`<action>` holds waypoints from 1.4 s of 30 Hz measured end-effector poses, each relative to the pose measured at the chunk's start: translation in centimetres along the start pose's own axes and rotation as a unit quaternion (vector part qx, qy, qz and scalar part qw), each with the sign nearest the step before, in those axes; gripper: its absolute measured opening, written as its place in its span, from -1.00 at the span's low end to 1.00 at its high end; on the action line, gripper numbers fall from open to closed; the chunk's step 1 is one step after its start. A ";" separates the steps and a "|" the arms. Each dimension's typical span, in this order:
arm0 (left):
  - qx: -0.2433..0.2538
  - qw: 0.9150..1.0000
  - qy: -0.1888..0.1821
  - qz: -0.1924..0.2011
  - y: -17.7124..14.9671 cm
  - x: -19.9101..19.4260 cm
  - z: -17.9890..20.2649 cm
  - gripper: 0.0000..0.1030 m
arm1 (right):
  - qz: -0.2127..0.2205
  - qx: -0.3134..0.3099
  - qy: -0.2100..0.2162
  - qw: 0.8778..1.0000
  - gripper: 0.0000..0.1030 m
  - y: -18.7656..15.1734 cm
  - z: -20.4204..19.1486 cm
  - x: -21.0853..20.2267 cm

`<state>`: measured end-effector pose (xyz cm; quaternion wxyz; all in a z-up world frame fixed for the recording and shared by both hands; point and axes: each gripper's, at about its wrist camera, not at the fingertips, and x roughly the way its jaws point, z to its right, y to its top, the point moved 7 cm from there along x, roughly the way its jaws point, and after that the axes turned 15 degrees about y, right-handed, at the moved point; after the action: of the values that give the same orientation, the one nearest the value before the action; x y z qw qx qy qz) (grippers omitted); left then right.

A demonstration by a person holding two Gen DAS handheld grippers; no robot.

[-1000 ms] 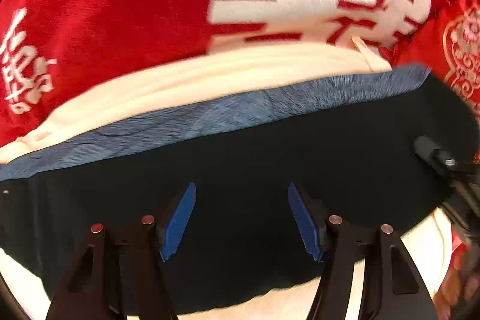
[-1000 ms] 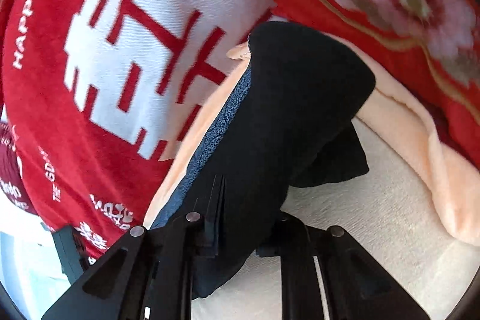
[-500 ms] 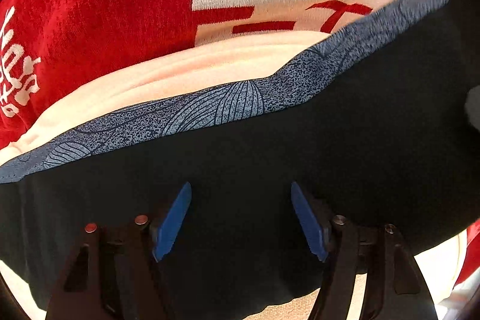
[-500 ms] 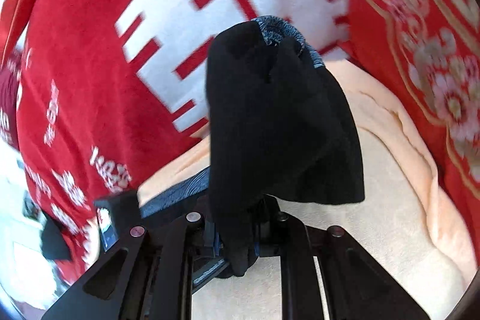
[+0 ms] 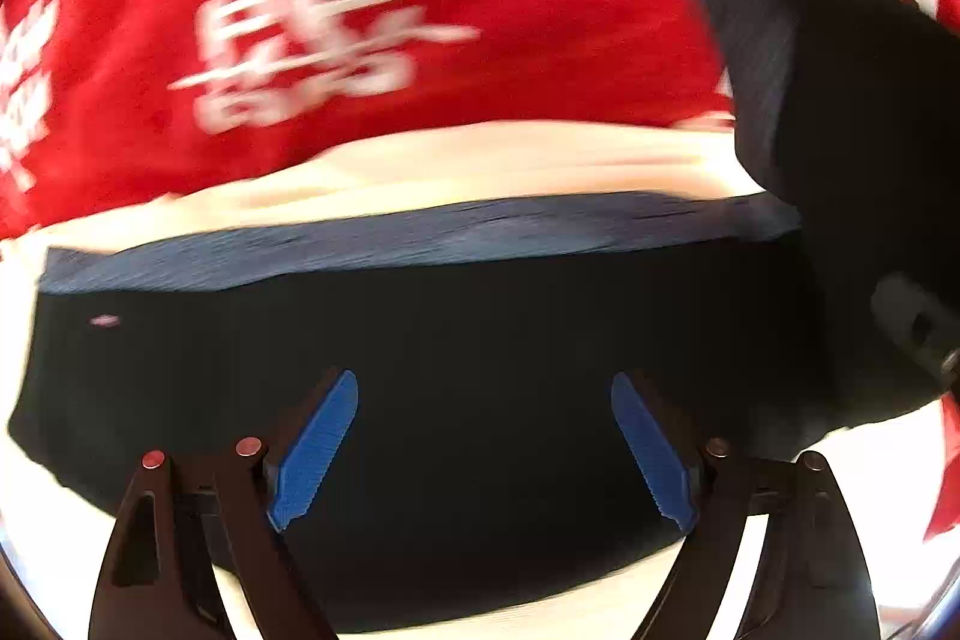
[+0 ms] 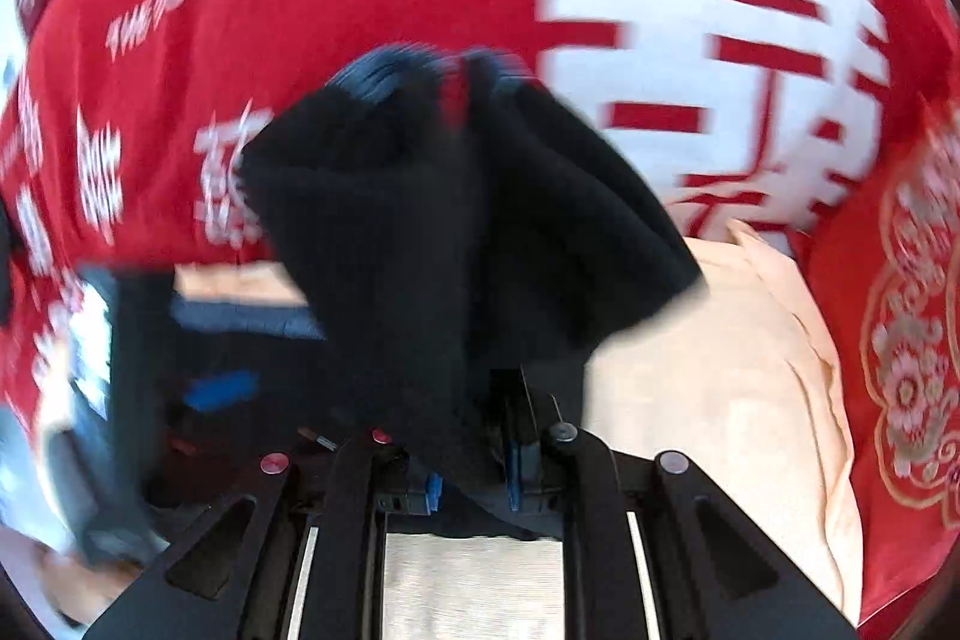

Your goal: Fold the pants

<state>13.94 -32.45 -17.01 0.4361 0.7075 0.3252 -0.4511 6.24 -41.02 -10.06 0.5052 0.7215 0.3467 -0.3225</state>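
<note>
The black pants [image 5: 480,340] lie flat on a cream cover, their blue-grey patterned waistband [image 5: 420,235] along the far edge. My left gripper [image 5: 486,451] hovers over them with its blue pads [image 5: 315,451] wide apart and still opening; nothing is pinched between them. At the right of that view one end of the pants [image 5: 840,160] hangs lifted. In the right wrist view my right gripper [image 6: 471,466] is shut on that bunched black cloth [image 6: 456,244], which drapes up and over the fingers. The jaws are easing slightly.
A red blanket with white characters [image 5: 420,10] lies beyond the pants. The cream cover [image 6: 720,370] spreads to the right, with a red embroidered cushion [image 6: 912,340] at the far right edge. The left gripper's blurred body [image 6: 102,340] shows at the left.
The left gripper has slid sideways along the pants and its jaws have spread wider. The right gripper has rolled and lifted its end of the pants, carrying it over towards the left gripper.
</note>
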 end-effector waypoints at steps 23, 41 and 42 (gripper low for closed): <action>-0.041 0.998 0.022 -0.048 -4.9 4.7 -9.4 0.84 | -0.042 0.365 0.292 0.883 -0.06 -5.4 -5.2 7.8; -0.086 0.962 -0.243 -0.088 0.3 -1.0 -8.8 0.84 | -0.013 0.437 0.319 0.841 -0.90 -5.9 -3.5 8.9; -0.082 0.957 -0.262 -0.093 0.8 -1.0 -7.8 0.84 | -0.008 0.432 0.325 0.841 -0.90 -5.9 -3.5 8.6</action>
<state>17.04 -25.73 -14.13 0.5182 0.4929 0.2998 -0.6314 6.53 -34.72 -19.09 -0.0019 0.9271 0.3224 -0.1910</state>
